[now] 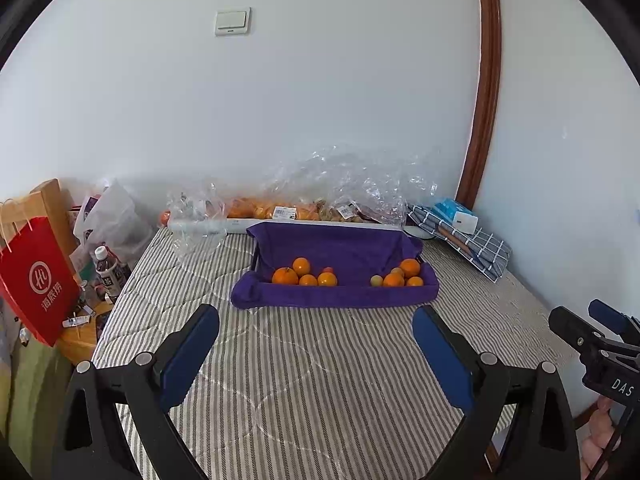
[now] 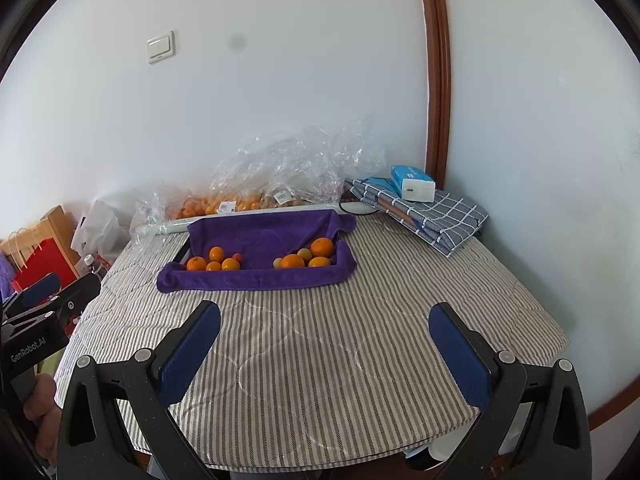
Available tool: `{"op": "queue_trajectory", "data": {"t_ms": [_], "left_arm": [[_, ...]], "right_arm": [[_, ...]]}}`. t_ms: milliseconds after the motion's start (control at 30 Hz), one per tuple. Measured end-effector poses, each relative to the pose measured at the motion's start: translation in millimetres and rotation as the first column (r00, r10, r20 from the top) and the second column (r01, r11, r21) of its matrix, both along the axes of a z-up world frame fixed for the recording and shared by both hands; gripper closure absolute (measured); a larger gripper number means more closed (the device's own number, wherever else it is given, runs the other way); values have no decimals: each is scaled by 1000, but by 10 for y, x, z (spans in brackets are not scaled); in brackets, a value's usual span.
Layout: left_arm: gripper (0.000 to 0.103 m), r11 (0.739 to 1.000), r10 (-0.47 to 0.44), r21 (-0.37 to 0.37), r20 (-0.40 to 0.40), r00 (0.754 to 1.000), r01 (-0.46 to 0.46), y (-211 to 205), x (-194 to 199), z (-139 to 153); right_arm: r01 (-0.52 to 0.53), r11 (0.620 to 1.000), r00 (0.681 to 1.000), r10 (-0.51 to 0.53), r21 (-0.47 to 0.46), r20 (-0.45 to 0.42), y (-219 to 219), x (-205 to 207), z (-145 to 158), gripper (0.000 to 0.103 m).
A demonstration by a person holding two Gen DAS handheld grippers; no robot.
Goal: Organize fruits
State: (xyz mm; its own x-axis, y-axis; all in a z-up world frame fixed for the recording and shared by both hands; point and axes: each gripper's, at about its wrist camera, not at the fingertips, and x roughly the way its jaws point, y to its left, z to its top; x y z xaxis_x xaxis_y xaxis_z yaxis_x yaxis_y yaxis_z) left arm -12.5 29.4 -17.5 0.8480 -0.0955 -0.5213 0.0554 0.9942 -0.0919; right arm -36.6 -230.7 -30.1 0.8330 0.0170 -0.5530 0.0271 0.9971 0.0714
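Left gripper (image 1: 316, 336) spread wide and empty above the striped cloth (image 1: 320, 360); further back, purple-lined tray (image 1: 336, 294) with oranges (image 1: 305, 273) clustered left and more fruit (image 1: 400, 274) right; right gripper (image 2: 325, 332) likewise agape, nothing held.

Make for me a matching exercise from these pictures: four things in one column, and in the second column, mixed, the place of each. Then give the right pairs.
Things:
1. purple towel
2. tissue pack
3. red paper bag
4. light switch

Places:
A. on the white wall
B. on the folded checked cloth
C. beside the table, at its left
D. lining the tray that holds the oranges

Pairs: 1-D, 2-B, 3-C, 4-A
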Motion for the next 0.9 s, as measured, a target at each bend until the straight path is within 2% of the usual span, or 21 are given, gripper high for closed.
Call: {"op": "queue_trajectory", "data": {"t_ms": [900], "left_arm": [[5,1000,-7,4,-1,1000,7,12,7,0]], "right_arm": [[2,1000,1000,-2,2,-1,-5,0,-20,1]]}}
